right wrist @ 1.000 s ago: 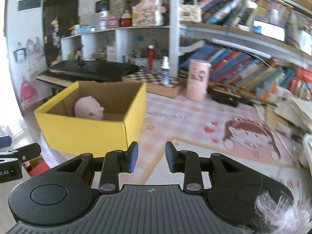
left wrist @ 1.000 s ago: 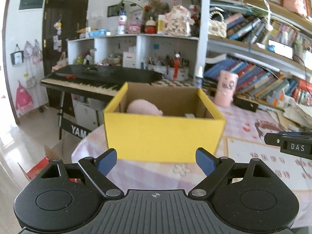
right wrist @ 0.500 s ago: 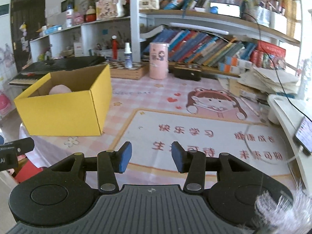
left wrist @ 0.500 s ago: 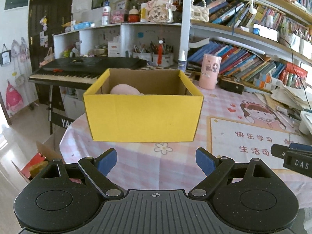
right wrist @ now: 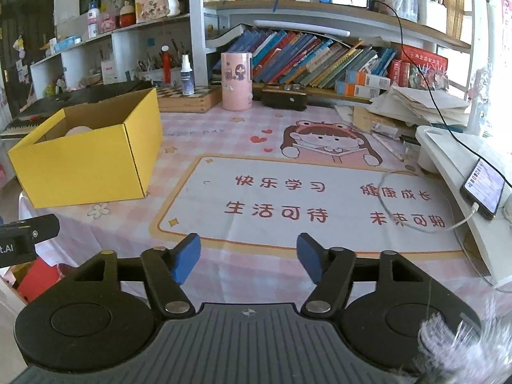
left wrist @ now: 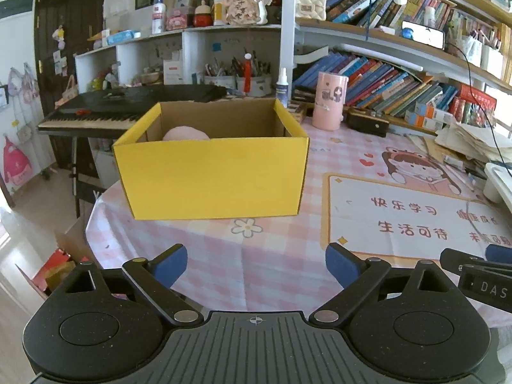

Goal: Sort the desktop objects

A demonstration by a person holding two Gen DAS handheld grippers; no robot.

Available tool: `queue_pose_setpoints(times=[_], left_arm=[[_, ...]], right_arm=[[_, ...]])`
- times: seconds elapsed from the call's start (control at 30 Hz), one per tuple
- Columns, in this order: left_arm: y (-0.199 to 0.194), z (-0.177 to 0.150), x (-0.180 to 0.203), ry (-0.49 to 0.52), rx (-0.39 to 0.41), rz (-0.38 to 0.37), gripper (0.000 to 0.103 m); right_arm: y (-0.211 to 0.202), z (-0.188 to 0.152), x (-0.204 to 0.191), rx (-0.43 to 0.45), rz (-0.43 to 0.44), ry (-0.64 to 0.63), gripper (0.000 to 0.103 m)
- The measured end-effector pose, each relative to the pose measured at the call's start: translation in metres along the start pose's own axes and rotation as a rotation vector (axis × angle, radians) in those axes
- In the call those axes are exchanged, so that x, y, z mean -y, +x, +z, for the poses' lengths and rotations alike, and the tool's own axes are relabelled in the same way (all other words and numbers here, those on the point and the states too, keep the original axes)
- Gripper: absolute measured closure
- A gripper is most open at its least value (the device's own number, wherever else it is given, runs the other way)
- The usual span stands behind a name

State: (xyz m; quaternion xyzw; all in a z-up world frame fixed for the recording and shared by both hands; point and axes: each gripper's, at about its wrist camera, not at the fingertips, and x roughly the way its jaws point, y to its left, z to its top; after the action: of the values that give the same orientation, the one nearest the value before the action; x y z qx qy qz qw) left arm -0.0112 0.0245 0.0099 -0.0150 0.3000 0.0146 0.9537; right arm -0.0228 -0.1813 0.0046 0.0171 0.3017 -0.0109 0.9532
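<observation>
Open-topped yellow cardboard box sitting near table's left edge, long side lying along table's front edge; round pale pink plush toy lying inside, against box's left-rear wall. Pink-checked tablecloth with cartoon-girl print lying beside box. Pink cylindrical cup and white spray bottle standing toward table's rear edge. Left gripper hovering off front edge, jaws spread wide, holding nothing. Right gripper hovering likewise, jaws spread, gripping nothing.
</observation>
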Motion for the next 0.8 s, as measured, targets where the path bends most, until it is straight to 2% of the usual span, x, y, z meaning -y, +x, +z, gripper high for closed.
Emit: queue_pose_setpoints(times=[0.17, 0.3, 0.37, 0.8], left_arm=[[0.001, -0.001, 0.006, 0.005, -0.005, -0.002, 0.007], [0.002, -0.003, 0.009, 0.010, -0.010, 0.001, 0.007], [0.002, -0.003, 0.010, 0.012, -0.012, 0.003, 0.007], [-0.002, -0.006, 0.013, 0.026, -0.019, 0.008, 0.000]], right_arm=[[-0.002, -0.003, 0.006, -0.007, -0.016, 0.012, 0.019], [-0.003, -0.004, 0.010, -0.014, -0.035, 0.020, 0.015], [-0.003, -0.005, 0.012, -0.021, -0.046, 0.024, 0.008], [-0.007, -0.008, 0.016, -0.022, -0.046, 0.027, 0.004]])
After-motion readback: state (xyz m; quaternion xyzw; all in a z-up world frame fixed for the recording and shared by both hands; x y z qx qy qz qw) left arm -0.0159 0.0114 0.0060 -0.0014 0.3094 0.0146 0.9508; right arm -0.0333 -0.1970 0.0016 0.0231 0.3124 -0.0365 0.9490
